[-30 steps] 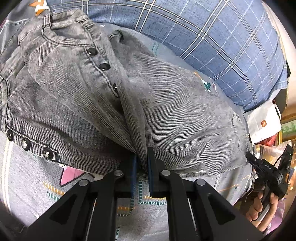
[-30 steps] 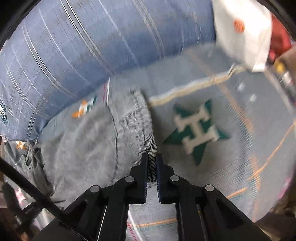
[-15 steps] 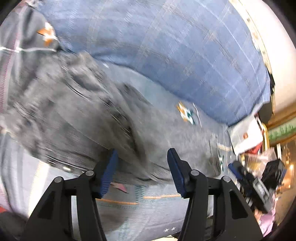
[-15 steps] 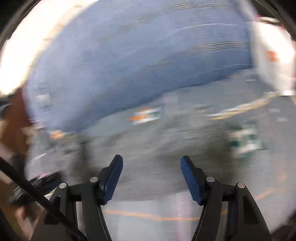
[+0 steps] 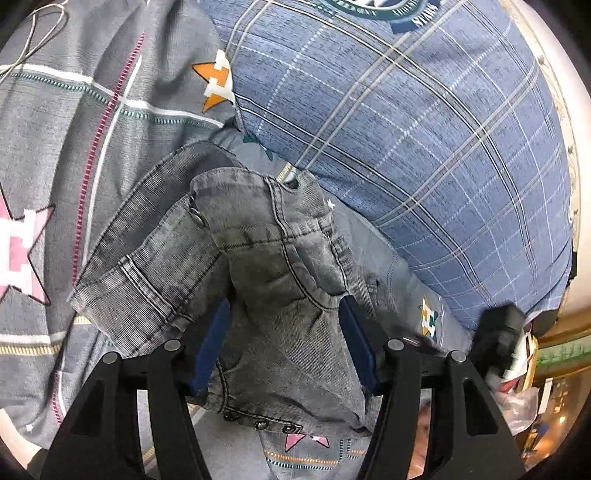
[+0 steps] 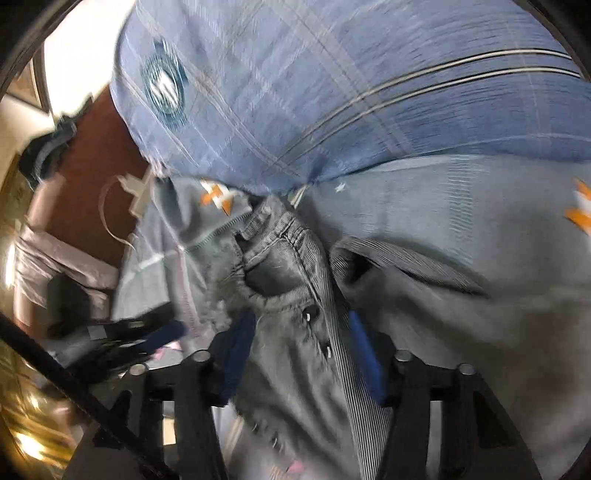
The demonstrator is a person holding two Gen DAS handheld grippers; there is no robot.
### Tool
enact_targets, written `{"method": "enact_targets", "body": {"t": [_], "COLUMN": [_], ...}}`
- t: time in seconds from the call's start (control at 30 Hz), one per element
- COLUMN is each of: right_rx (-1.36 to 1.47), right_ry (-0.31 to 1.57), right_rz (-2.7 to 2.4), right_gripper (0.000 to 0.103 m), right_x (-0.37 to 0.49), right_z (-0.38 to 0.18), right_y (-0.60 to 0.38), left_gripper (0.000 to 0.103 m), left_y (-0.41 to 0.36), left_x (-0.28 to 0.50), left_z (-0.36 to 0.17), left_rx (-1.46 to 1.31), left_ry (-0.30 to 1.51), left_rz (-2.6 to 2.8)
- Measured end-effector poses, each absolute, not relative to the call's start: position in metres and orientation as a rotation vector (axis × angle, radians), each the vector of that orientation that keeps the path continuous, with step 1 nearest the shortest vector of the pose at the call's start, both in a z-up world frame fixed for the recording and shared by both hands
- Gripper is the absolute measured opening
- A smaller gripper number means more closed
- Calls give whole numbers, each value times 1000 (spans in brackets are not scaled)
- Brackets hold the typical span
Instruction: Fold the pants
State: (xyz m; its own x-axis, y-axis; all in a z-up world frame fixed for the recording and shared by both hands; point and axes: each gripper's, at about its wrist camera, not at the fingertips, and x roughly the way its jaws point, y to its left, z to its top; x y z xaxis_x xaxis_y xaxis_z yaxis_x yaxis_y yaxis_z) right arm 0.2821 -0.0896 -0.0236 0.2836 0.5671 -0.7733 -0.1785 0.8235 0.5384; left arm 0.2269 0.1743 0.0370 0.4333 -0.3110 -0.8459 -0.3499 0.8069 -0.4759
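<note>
Both hand-held grippers [image 5: 284,347] [image 6: 301,354] moved, jaws just parted, released, pants [image 5: 280,280] between fingers

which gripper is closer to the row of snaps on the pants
Left. The left gripper straddles the pants with the snaps just below its fingers. The right gripper is over another part of the pants; that row isn't visible there.

A blue plaid pillow [image 5: 406,147] with a round emblem lies on a grey bedsheet [image 5: 74,110] printed with orange, pink and teal stars. A thin cord [image 5: 40,33] loops at the sheet's far corner. Blurred reddish-brown wood [image 6: 92,177], perhaps a headboard, stands behind.
</note>
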Motion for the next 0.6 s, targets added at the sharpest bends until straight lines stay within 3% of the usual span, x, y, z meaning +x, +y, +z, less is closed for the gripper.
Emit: {"method": "enact_targets", "body": {"t": [0.03, 0.07, 0.1, 0.3, 0.43, 0.47, 0.5, 0.53, 0.57, 0.6], "right_rx": [361, 354, 348, 383, 274, 268, 280, 309, 338, 358], "right_ry": [1202, 1217, 1210, 1099, 1166, 1138, 1107, 1072, 1047, 1029], "right_rz": [492, 481, 455, 526, 474, 436, 428, 435, 442, 446], "right_gripper": [39, 17, 9, 14, 14, 15, 27, 41, 69, 74], "right_x": [285, 285, 282, 236, 238, 237, 236, 238, 241, 247], "right_z": [-29, -35, -36, -4, -15, -11, -5, 3, 8, 10], "right_y": [-85, -79, -77, -79, -57, -59, -62, -66, -70, -75], "left_gripper": [60, 60, 60, 60, 60, 60, 60, 60, 60, 60], "left_y": [176, 177, 177, 176, 170, 169, 169, 170, 171, 172], "left_x": [227, 227, 228, 229, 231, 231, 231, 230, 229, 230], "left_z": [38, 39, 39, 37, 34, 32, 30, 29, 29, 30], "left_rx": [-668, -664, -666, -691, -671, -664, -657, -659, -666, -675], "left_ry": [1142, 1145, 1153, 1169, 1178, 1184, 1189, 1190, 1189, 1188], "left_rz": [36, 42, 40, 22, 19, 24, 31, 34, 35, 31]}}
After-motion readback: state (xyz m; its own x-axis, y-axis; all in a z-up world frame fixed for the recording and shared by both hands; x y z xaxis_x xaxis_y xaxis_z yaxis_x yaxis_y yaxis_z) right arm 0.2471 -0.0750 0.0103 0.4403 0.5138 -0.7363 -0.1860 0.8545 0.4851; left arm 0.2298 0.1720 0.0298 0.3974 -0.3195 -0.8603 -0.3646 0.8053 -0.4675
